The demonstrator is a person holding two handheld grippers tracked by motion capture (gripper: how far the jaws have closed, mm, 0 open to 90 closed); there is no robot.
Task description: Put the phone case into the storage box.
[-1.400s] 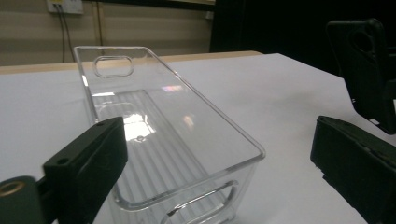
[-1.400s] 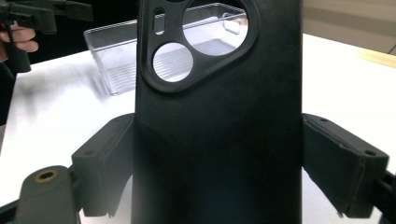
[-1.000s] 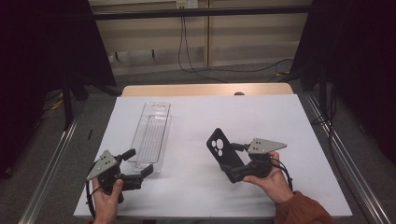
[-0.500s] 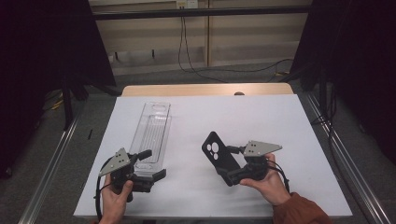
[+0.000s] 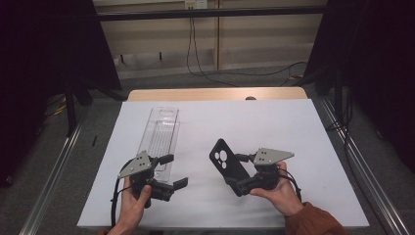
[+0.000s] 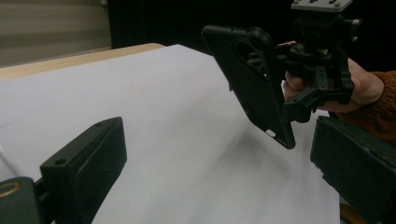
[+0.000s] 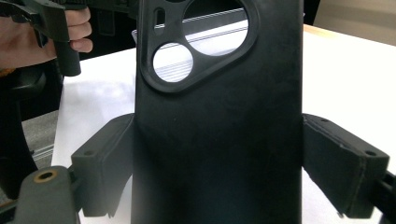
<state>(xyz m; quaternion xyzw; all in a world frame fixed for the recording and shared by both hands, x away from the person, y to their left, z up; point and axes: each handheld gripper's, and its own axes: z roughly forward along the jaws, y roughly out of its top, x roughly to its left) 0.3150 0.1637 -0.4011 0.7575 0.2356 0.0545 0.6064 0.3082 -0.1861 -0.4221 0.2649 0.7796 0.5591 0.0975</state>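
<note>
Right gripper (image 5: 236,177) clamps a black phone case (image 5: 228,165) across its width, held tilted above the white table (image 5: 293,127), right of centre, near edge; camera cutout at the top. Left gripper (image 5: 174,172) has jaws open, nothing between them, low over the table's near left, just beside the near end of the clear plastic tray (image 5: 159,137).

Risks:
- Grip sits on case's lower part; soft shell may flex and twist or slip out.
- Left jaw could clip the tray and skid it.
- Handover w/ both grippers close: jaws may collide or pinch the case edge off-centre.
</note>
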